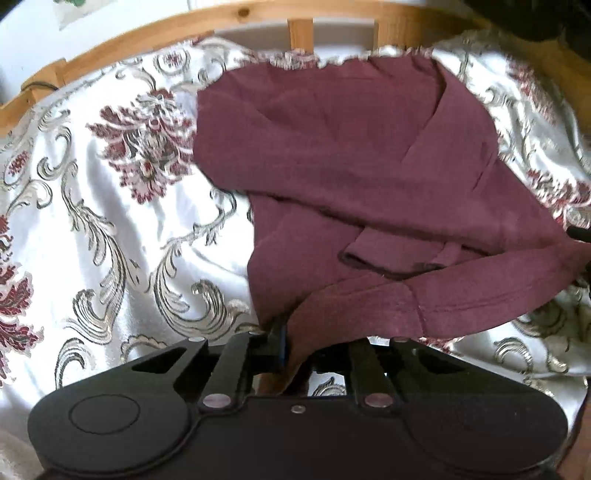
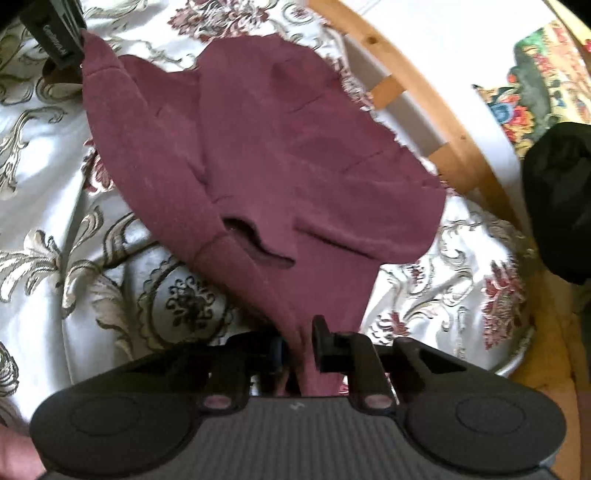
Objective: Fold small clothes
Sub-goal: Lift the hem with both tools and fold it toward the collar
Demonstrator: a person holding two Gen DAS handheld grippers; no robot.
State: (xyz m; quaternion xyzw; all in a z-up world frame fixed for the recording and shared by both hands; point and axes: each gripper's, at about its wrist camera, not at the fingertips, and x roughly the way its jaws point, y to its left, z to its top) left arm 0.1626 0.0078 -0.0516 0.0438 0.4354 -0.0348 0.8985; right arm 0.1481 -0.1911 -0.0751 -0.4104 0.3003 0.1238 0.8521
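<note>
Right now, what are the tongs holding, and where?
Both tongs, left and right, pinch the maroon top at its near edge, one corner each.

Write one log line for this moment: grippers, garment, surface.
left gripper: shut on maroon top | right gripper: shut on maroon top | surface: floral bedspread

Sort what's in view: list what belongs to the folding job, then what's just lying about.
In the job:
maroon sweater
left gripper, clamped on its edge
right gripper, clamped on its edge

Lying about:
floral bedspread
wooden bed rail
black bundle
colourful patterned fabric
</note>
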